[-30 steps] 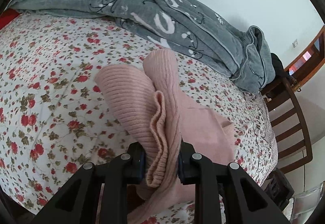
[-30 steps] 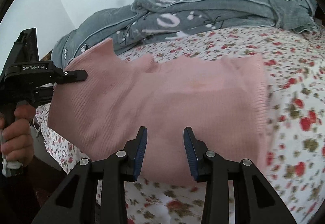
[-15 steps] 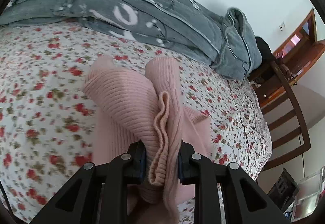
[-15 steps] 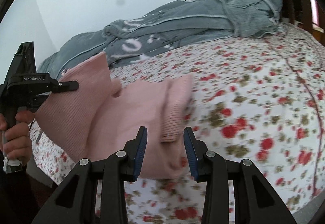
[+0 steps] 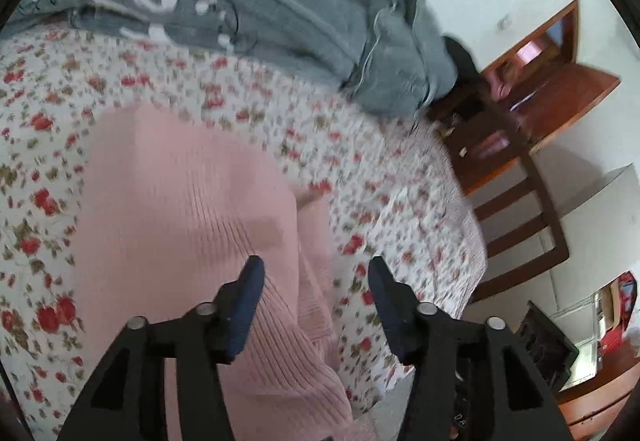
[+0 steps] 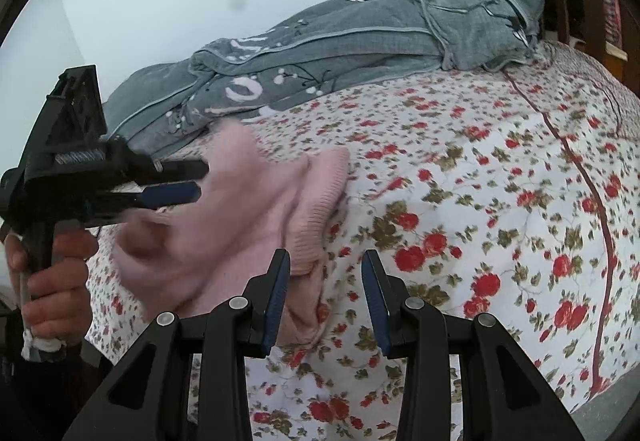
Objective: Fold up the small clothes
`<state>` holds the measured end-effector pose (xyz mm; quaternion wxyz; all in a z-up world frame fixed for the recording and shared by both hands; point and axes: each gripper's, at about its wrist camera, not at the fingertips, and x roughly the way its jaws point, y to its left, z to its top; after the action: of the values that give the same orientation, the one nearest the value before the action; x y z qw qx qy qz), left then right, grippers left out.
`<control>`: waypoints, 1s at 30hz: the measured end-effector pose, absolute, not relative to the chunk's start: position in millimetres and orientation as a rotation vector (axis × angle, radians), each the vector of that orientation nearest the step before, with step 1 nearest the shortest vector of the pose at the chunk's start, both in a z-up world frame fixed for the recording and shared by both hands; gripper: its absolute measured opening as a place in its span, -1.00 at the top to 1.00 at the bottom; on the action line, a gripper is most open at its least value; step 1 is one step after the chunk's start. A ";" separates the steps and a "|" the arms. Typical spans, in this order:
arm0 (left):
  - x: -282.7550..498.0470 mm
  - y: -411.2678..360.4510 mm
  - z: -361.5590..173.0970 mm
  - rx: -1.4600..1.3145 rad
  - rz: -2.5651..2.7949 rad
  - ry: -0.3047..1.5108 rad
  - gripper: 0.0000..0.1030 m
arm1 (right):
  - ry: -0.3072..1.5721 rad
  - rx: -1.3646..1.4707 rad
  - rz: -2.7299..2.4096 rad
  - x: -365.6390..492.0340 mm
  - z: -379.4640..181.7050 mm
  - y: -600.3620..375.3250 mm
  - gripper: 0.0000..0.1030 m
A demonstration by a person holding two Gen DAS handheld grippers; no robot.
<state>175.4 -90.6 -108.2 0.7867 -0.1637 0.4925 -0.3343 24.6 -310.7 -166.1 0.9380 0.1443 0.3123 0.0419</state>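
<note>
Lying on the bedspread (image 6: pixel 500 209), a sweater (image 5: pixel 180 221); behind it, along the wall, a blanket (image 6: pixel 360 37); right of the bed, a chair (image 5: pixel 520 209).

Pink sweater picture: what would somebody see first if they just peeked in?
The soft pink sweater jumps out first, lying on the flowery bedspread right in front of both cameras. Next come the two black claws, left claw and right claw, both open over it. Behind, a rumpled grey blanket lies along the white wall.
</note>
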 end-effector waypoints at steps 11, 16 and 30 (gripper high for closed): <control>173.1 -7.6 -127.6 -0.273 -0.459 1.026 -0.03 | 0.664 0.239 0.201 58.9 -141.1 -246.7 0.05; 166.0 30.4 -146.7 -0.302 -0.405 1.042 -0.03 | 0.696 0.184 0.183 82.0 -137.1 -220.6 0.05; 157.6 53.1 -179.8 -0.343 -0.426 1.084 -0.03 | 0.797 0.221 0.139 116.3 -136.5 -238.1 0.05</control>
<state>157.6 53.1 -179.8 0.8213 -0.1613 0.5093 -0.2000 116.3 -238.1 -136.5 0.9134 0.1073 0.3868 0.0675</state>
